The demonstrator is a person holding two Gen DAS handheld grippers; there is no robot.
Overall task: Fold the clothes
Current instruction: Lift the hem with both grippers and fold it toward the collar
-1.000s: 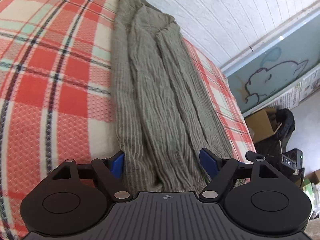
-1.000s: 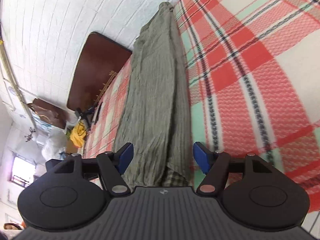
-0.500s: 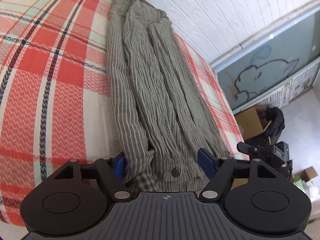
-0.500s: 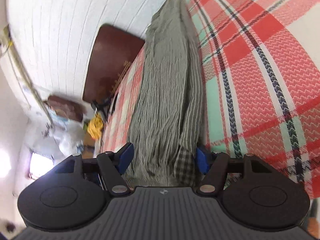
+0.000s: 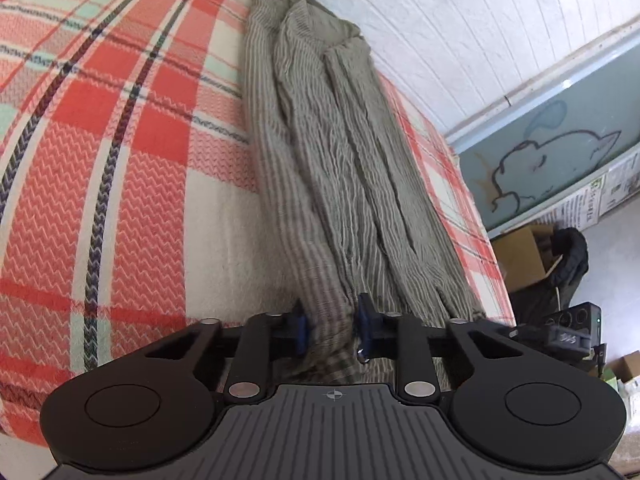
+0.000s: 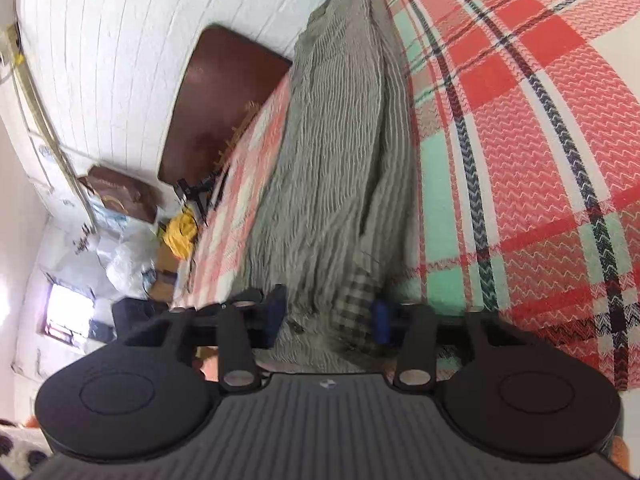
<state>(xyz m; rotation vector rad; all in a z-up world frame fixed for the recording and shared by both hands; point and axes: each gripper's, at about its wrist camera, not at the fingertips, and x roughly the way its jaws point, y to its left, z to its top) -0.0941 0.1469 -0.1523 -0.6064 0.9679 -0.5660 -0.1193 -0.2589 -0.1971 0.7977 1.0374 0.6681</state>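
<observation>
Two grippers are closing on the near end of the striped shirt (image 5: pixel 340 184), which is lying in a long narrow strip on the plaid bedspread (image 5: pixel 132 184). At 6 o'clock in the left view, the left gripper (image 5: pixel 331 330) is pinching a bunch of cloth between its blue pads. The right gripper (image 6: pixel 329 314) is narrowing around the checked hem; its pads are standing wider and contact is blurred. The shirt is running away toward 12 o'clock, to the white wall (image 5: pixel 460 32). I judge the grasping step is happening now; next, both ends need lifting together and carrying toward the far collar
</observation>
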